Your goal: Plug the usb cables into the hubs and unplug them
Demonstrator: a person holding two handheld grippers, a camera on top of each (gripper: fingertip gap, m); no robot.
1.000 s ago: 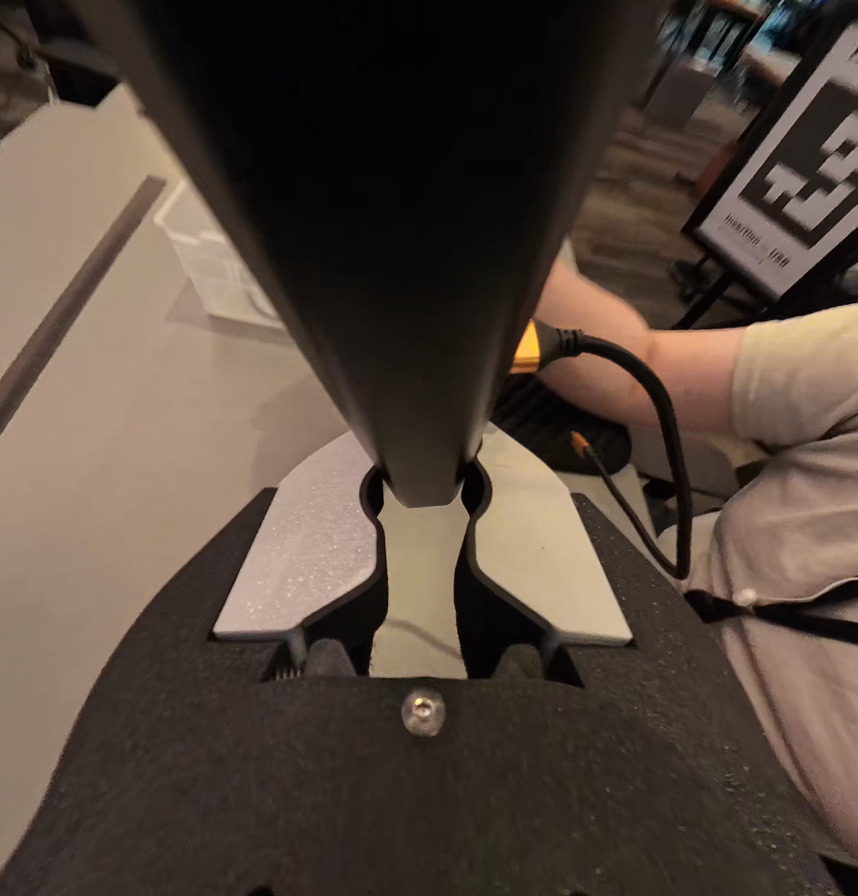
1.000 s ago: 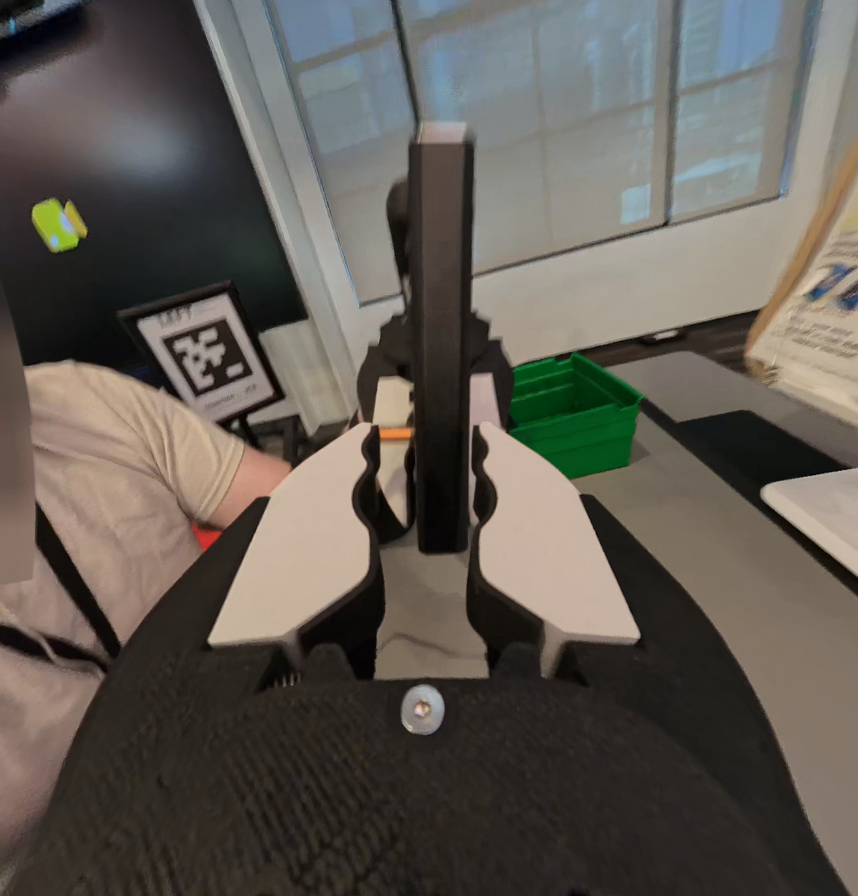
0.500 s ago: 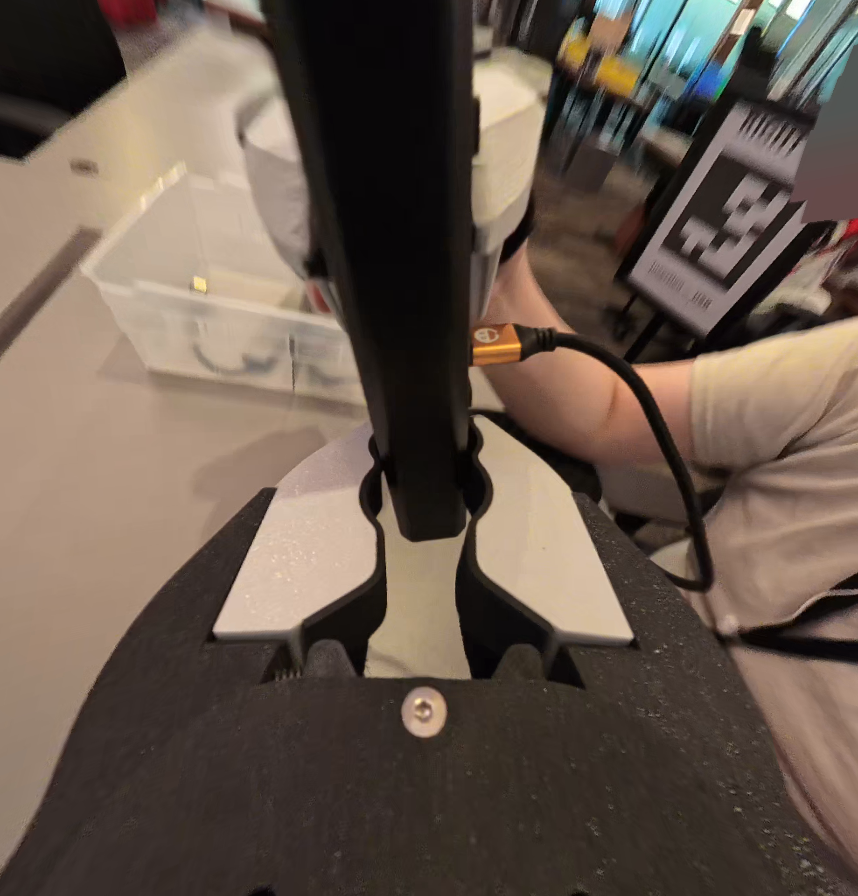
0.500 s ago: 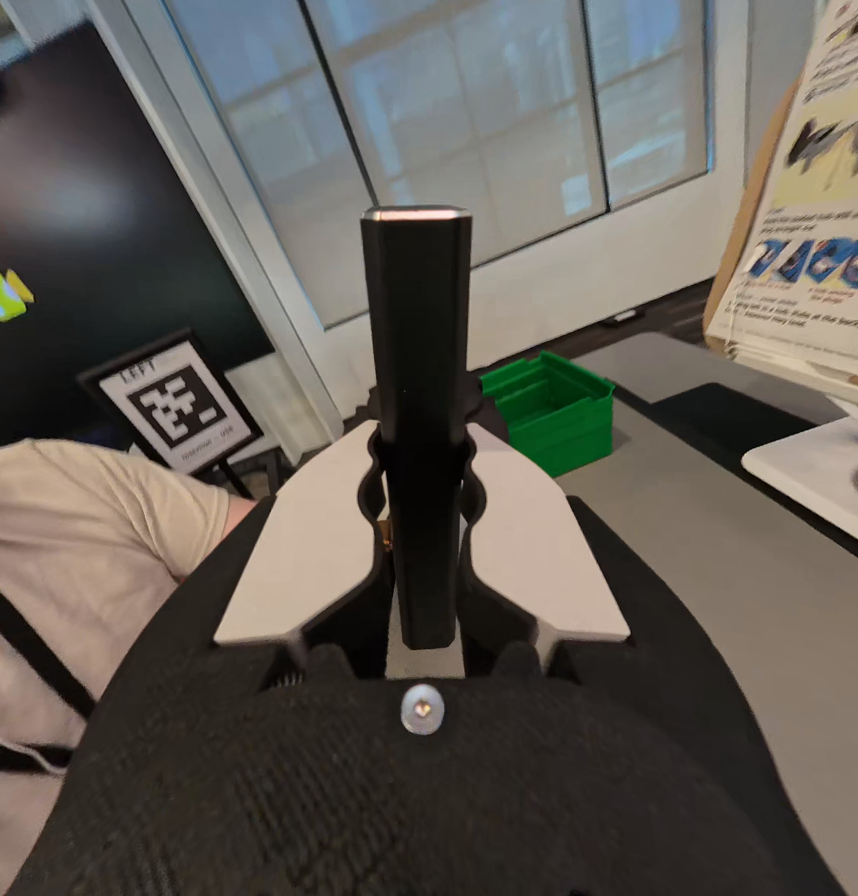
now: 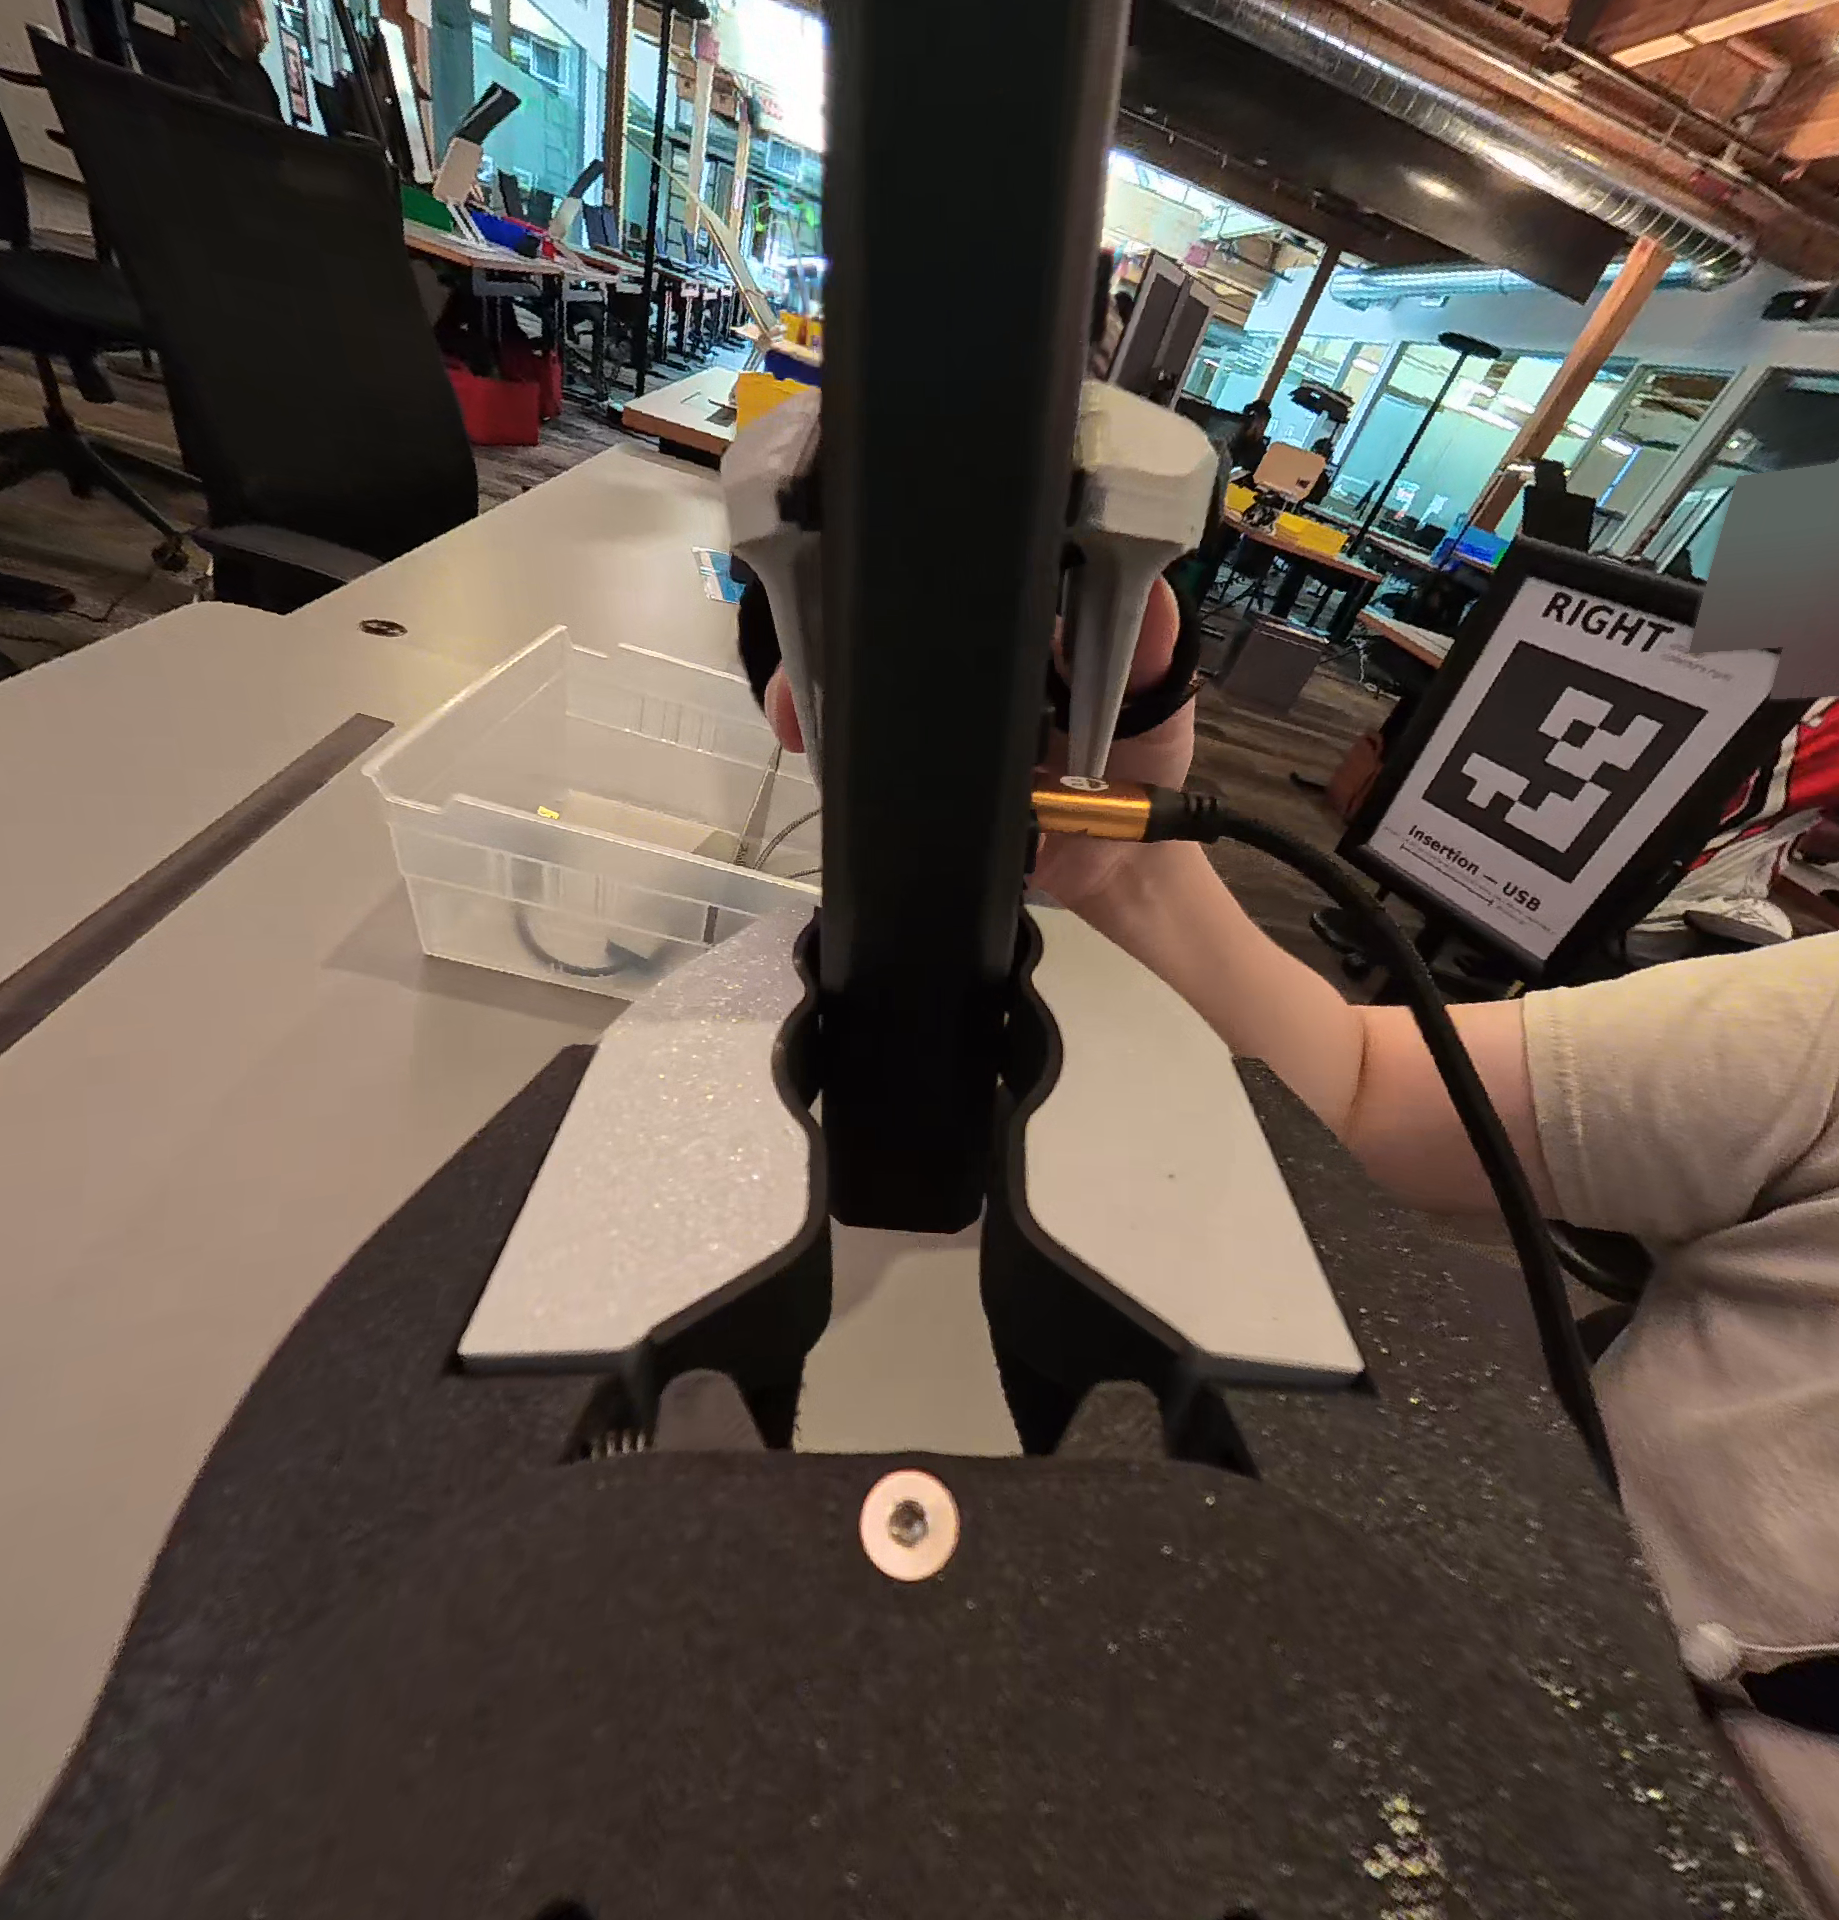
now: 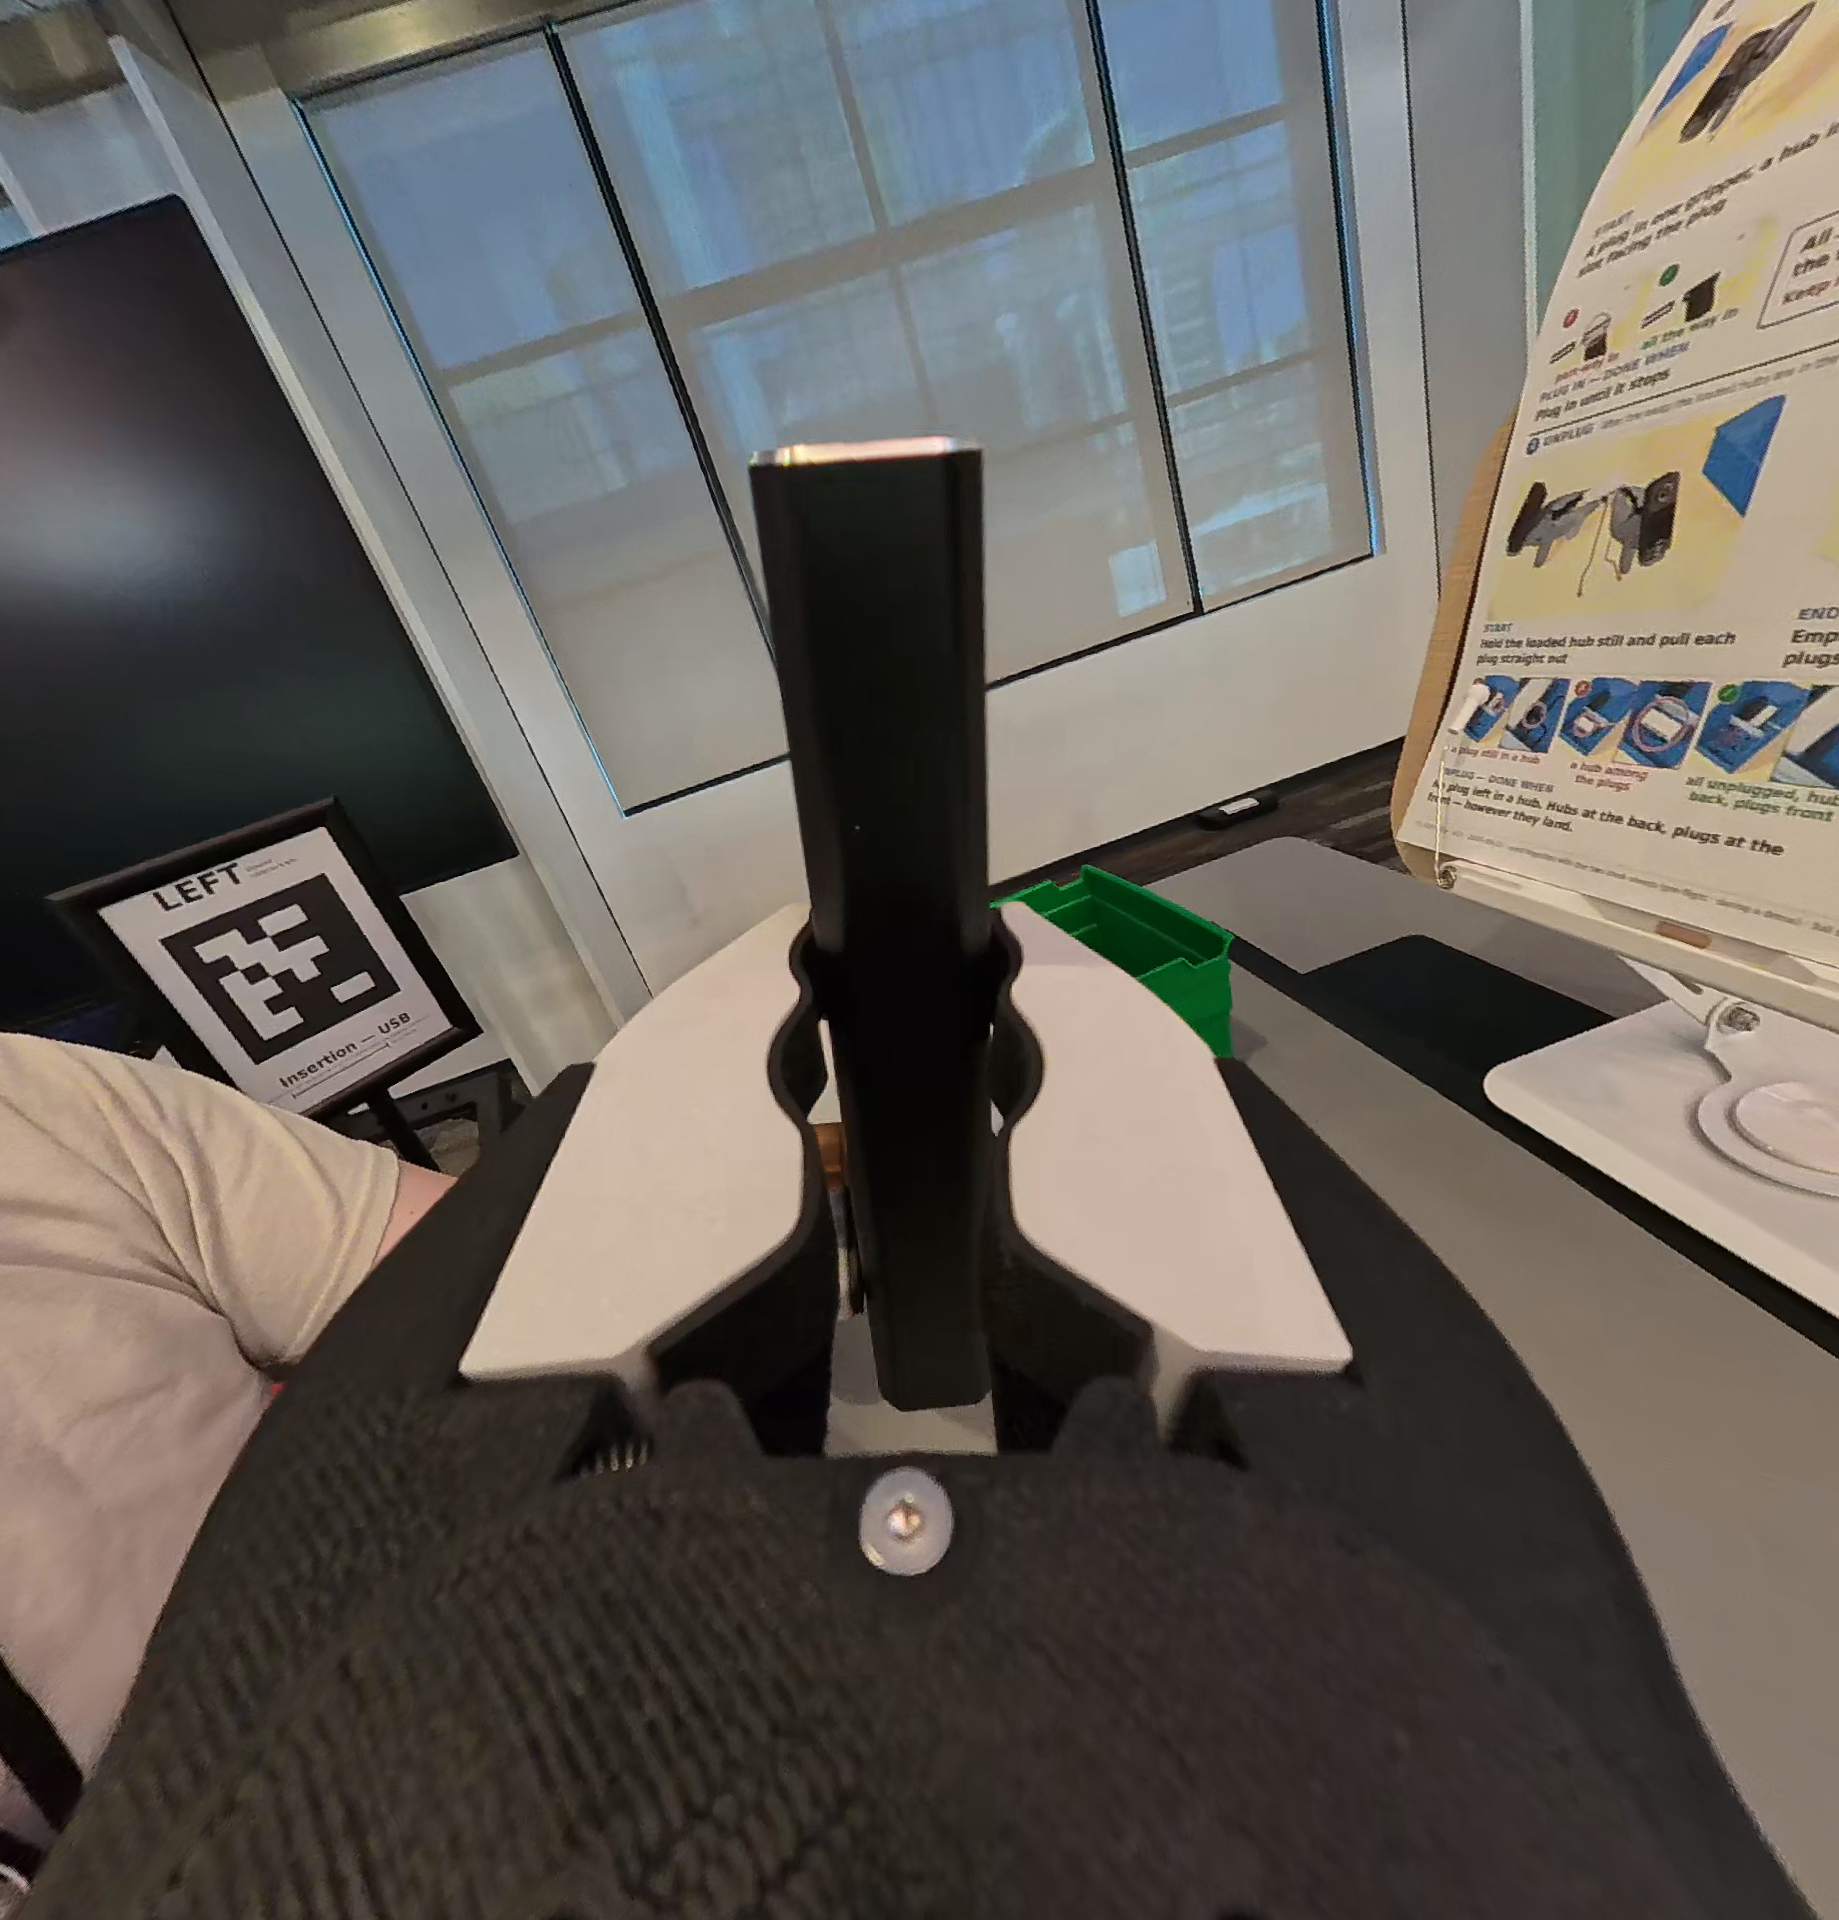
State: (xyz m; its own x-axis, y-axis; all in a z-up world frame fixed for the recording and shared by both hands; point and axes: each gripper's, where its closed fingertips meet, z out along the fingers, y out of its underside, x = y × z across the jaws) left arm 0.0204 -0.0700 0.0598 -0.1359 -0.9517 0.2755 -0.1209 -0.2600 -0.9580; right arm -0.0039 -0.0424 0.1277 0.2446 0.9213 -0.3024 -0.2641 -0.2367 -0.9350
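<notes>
Closed on the near end of the black hub (image 5: 946, 520) with the left gripper (image 5: 915, 997), both inner finger faces pressed against the hub's sides. Held upright, running straight ahead from between the fingers and out past the top of the left wrist view. Just beyond the left fingertips, on the hub's right side: a gold USB plug (image 5: 1091, 812) seated in a port, with its black cable (image 5: 1455, 1060) curving down and away to the right. Farther ahead along the same hub: the right gripper (image 5: 946, 753), grey fingers flanking the hub on both sides, carried by a hand (image 5: 1112, 862) behind it. In the right wrist view, likewise clamped on the hub, with the silver end cap (image 6: 863, 454) uppermost and well ahead of the fingertips, the near end close to the gripper base, and the gold plug just visible in the gap beside the left finger. Ahead-left of the left gripper, on the grey counter (image 5: 167, 1039): a clear plastic bin (image 5: 499, 790) with a dark cable inside. To its right: a framed marker sign (image 5: 1559, 769) on a stand. Ahead-right of the right gripper: a green bin (image 6: 1154, 945) on the counter, partly hidden by the right finger; farther right, an illustrated instruction board (image 6: 1673, 520).
</notes>
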